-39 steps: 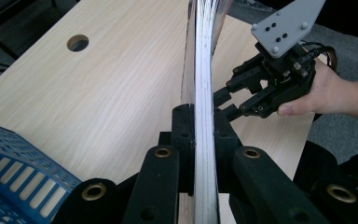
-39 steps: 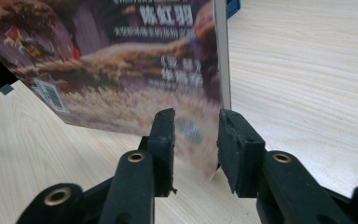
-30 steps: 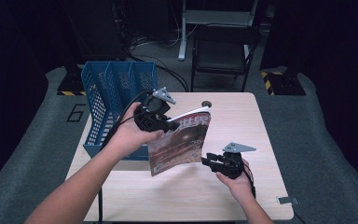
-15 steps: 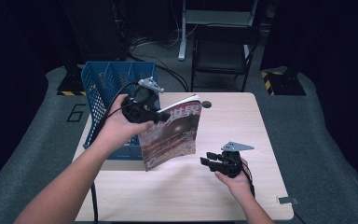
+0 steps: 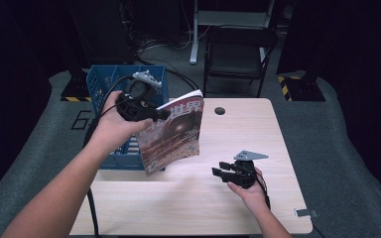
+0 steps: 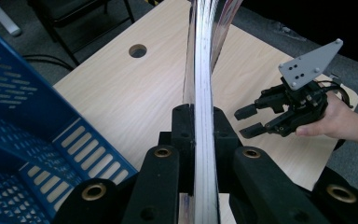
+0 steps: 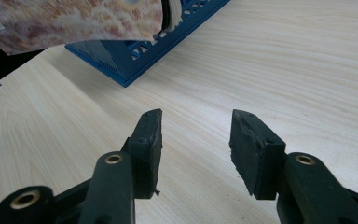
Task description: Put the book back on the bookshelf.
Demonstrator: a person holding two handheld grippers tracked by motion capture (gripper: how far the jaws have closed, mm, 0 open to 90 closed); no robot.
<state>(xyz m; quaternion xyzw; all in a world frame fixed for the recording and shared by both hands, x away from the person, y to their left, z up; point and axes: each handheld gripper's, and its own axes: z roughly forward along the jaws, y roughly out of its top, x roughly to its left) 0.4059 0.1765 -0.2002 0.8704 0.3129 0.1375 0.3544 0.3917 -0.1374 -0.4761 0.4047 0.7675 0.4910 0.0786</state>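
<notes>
Left tool [image 5: 155, 113] pinches a magazine [image 5: 174, 134] by its edge, holding it upright above the surface [image 5: 258, 134] beside the blue basket [image 5: 104, 82]; right tool [image 5: 222, 168], near right, has just been opening, empty.

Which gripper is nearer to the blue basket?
Left. The left gripper holds the magazine beside the blue basket; the right gripper rests farther away over the table.
</notes>
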